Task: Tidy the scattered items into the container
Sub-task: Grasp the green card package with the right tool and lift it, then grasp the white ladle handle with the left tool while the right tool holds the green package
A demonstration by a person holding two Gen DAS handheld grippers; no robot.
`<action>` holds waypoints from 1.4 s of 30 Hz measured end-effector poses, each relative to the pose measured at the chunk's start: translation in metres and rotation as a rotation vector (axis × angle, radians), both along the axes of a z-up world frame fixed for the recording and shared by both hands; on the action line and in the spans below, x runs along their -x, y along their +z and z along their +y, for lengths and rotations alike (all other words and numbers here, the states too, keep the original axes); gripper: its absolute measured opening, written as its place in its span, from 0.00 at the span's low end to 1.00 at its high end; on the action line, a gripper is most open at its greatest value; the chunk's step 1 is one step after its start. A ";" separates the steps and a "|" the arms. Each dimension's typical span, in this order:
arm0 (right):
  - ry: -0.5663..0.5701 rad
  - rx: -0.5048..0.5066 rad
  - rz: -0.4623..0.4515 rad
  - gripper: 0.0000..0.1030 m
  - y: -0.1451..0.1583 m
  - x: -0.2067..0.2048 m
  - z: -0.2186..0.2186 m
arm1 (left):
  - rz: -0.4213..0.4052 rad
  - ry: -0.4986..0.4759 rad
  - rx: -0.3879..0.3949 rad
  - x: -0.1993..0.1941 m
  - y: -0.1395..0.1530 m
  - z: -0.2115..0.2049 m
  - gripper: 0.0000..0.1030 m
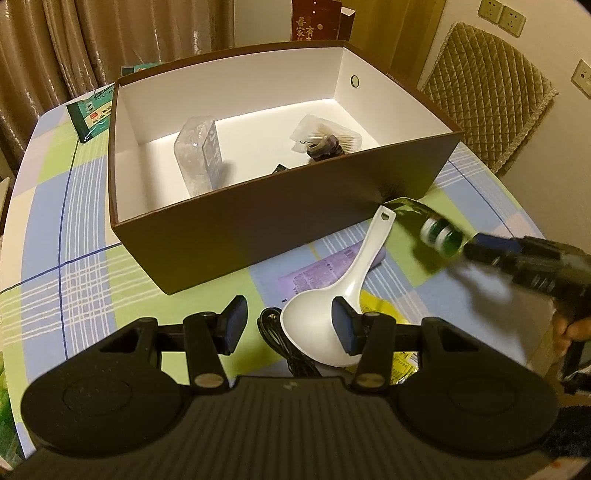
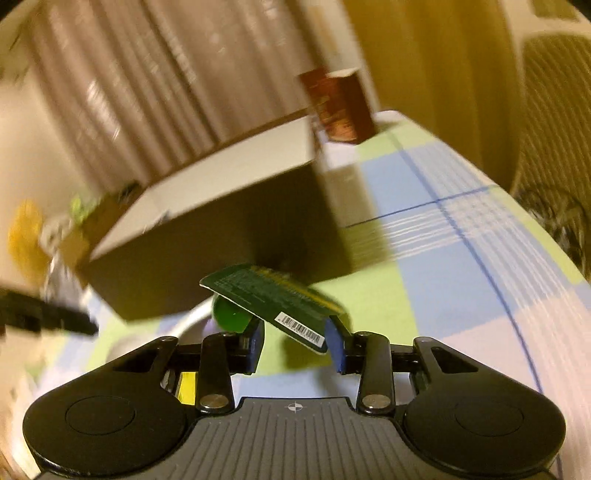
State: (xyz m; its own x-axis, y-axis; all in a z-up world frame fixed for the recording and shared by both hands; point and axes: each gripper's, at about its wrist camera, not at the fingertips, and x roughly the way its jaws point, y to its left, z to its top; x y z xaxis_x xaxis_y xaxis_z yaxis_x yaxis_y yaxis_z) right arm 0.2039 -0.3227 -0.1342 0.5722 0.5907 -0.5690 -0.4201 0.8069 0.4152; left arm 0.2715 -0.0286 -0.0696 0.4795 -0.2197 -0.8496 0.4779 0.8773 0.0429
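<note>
The brown box with a white inside stands open in the middle of the table; a clear packet and a small bag lie in it. A white spoon lies in front of the box. Its bowl sits between the fingers of my left gripper, which is open, the left pad well clear of it. My right gripper is shut on a green blister pack and holds it tilted above the table near the box's front corner. From the left wrist view that pack and the right gripper are blurred.
A black cable lies under my left gripper, beside a purple packet and a yellow one. Green packets lie at the far left, a red-brown carton stands behind the box, and a padded chair is at the right.
</note>
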 end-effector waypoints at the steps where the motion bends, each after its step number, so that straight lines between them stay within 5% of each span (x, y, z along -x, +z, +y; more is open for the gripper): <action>1: -0.022 -0.028 0.015 0.30 0.002 -0.005 -0.006 | 0.000 0.001 0.001 0.000 0.000 0.000 0.44; 6: -0.104 -0.154 0.135 0.25 0.004 -0.032 -0.033 | 0.000 0.008 0.005 0.001 0.002 0.001 0.44; 14: -0.369 -0.549 0.551 0.25 -0.039 -0.055 -0.091 | 0.003 0.035 0.006 0.006 0.003 0.005 0.44; 16: -0.372 -0.557 0.590 0.25 -0.040 -0.057 -0.098 | 0.006 0.044 0.004 0.007 0.003 0.006 0.44; 26: 0.010 0.122 0.164 0.36 0.022 -0.060 -0.074 | 0.012 0.072 0.000 0.010 0.001 0.007 0.44; 36: 0.548 0.429 -0.138 0.40 0.024 -0.054 -0.025 | 0.008 0.122 -0.006 0.012 0.003 0.013 0.44; 42: 0.765 0.551 -0.211 0.40 0.008 -0.077 0.011 | 0.000 0.171 -0.014 0.015 0.005 0.024 0.44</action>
State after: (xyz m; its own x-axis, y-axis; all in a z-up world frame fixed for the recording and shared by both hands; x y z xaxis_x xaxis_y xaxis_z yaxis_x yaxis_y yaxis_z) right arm 0.2809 -0.3120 -0.1258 0.2655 0.5271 -0.8073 -0.9355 0.3433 -0.0835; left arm 0.2562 -0.0046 -0.0644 0.5085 -0.1229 -0.8522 0.3218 0.9452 0.0557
